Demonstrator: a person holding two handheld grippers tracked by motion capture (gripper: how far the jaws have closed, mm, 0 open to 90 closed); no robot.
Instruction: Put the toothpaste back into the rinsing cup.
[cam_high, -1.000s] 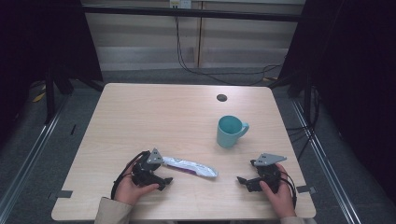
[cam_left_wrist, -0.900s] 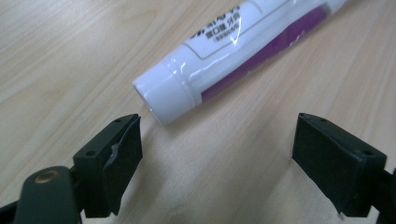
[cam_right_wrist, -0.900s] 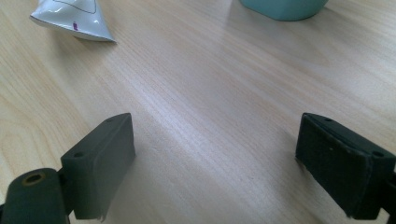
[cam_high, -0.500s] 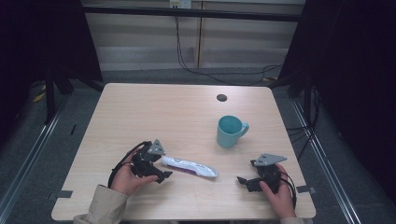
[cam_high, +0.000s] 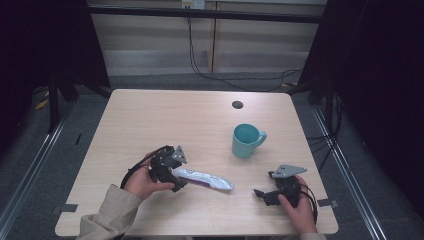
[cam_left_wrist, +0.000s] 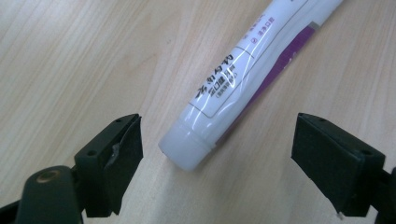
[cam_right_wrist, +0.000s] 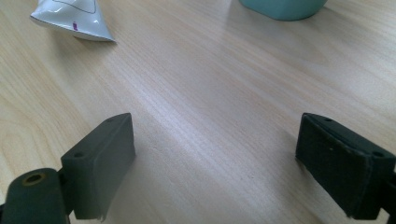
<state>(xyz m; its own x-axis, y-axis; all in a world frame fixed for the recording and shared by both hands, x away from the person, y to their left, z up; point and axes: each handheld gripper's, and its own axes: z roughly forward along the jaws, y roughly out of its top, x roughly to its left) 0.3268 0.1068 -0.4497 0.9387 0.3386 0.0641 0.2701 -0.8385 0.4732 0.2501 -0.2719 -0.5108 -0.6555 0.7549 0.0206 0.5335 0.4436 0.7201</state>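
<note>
While the left gripper (cam_left_wrist: 217, 161) gapes wide, the tube's (cam_left_wrist: 243, 79) cap end lies untouched between its jaws

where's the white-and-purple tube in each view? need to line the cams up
High view: tube lies low centre on the table, cap end by the left gripper.
Left gripper view: tube runs from centre to top right, cap end between the open jaws, untouched.
Right gripper view: only its crimped tail, top left corner.
Shared landmark: teal mug, whose base sits at the right gripper view's top edge.

Beige sleeve (cam_high: 107, 217); black claws (cam_high: 176, 176) with grey three-cornered plates.
</note>
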